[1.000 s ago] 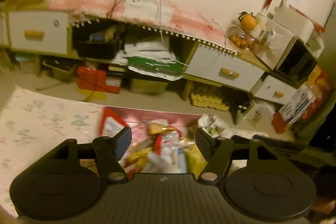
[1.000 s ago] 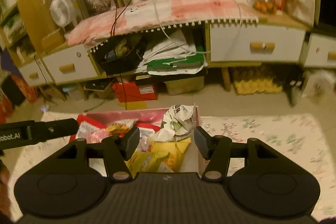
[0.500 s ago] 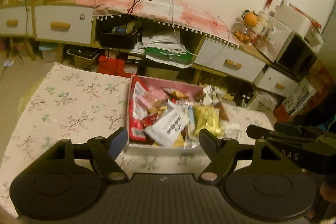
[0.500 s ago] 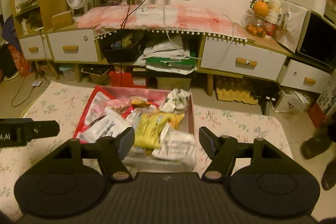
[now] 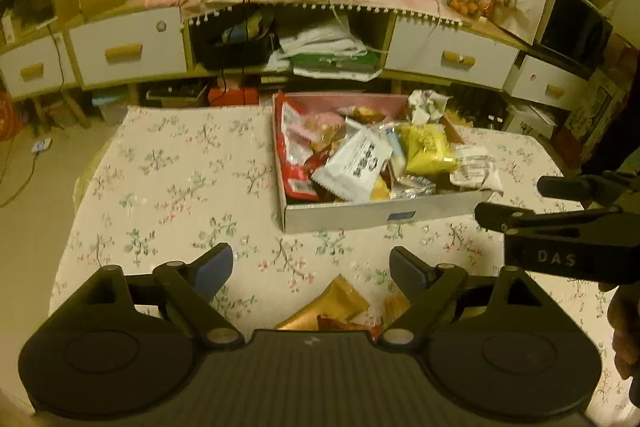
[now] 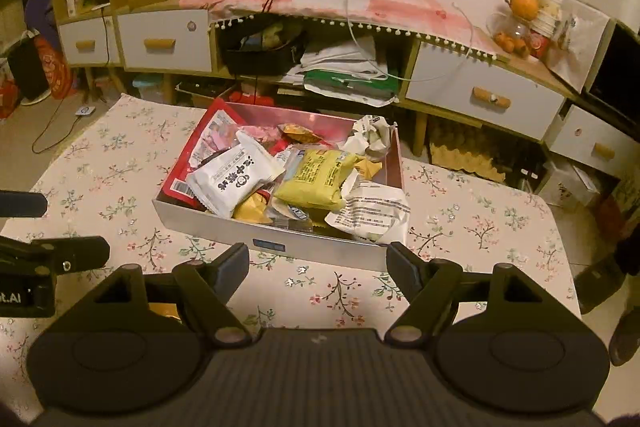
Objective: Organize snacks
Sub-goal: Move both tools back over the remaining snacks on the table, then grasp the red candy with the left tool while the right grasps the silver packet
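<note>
Gold packet (image 5: 326, 303) lies loose on the table (image 5: 180, 179); your left tongs (image 5: 311, 267) and right tongs (image 6: 318, 261), both empty, are opening above it; lower, pinch, carry it to the box (image 5: 360, 217).

light: dim, warm yellow indoor cast | source: not visible | shadows: soft, under the cabinet (image 6: 480, 95) shelf | blur: slight softness throughout, stronger toward frame edges | distortion: strong fisheye bending, dark vignetted corners | glare: none

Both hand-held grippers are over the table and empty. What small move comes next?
Probably lower the left hand-held gripper onto the gold packet lying loose on the tablecloth just below its opening jaws; it sits outside the snack box, and nothing is between the jaws.
</note>
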{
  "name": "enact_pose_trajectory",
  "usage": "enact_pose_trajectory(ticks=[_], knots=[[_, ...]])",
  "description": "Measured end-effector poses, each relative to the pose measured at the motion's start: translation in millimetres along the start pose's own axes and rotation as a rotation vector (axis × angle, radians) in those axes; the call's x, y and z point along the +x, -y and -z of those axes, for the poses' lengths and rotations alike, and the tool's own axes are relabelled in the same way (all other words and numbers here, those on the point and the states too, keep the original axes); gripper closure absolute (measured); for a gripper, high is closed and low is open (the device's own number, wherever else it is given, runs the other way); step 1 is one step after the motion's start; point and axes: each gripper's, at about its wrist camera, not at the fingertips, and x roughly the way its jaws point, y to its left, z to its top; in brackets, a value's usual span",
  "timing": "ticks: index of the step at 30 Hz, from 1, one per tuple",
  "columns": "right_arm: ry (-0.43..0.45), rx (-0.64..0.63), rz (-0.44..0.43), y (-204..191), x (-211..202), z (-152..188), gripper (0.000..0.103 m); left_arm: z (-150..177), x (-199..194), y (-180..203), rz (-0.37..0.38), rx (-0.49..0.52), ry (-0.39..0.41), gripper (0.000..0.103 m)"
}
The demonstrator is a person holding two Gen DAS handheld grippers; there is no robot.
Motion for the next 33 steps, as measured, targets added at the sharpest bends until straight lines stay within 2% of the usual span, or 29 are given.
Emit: enact_pose_trajectory(ticks=[8,12,18,22,26,31,32,33], knots=[[-0.022,-0.029,0.023,1.1,3.4,13.5,0.027,13.7,8.0,7.5,0.034,0.064,-0.075,0.011],[-0.032,-0.029,0.030,4.9,3.5,16.4,0.027,17.8,10.7,13.6,0.086,0.077,-0.101,0.010],[-0.055,-0.037,0.039,7.5,7.4,20.3,0.025,29.4,25.7,26.5,0.074,0.154,-0.154,0.010],[-0.072,-0.045,0.041,7.9,10.3,21.8,0.024,28.8,27.4,22.6,0.056,0.146,-0.155,0.010],[-0.083,0.022,-0.053,17.1,9.5,19.9,0.023,29.2,30.1,18.9,0.078,0.121,-0.164,0.010],[-0.114,0.030,-0.052,18.1,15.9,23.0,0.023,38.4,46.1,26.6,0.106,0.138,-0.214,0.011],[-0.120,0.028,-0.051,17.9,17.2,24.1,0.023,40.3,49.2,28.1,0.105,0.143,-0.220,0.014],[-0.129,0.024,-0.052,17.4,18.4,25.3,0.023,41.9,53.0,29.4,0.108,0.148,-0.230,0.024]])
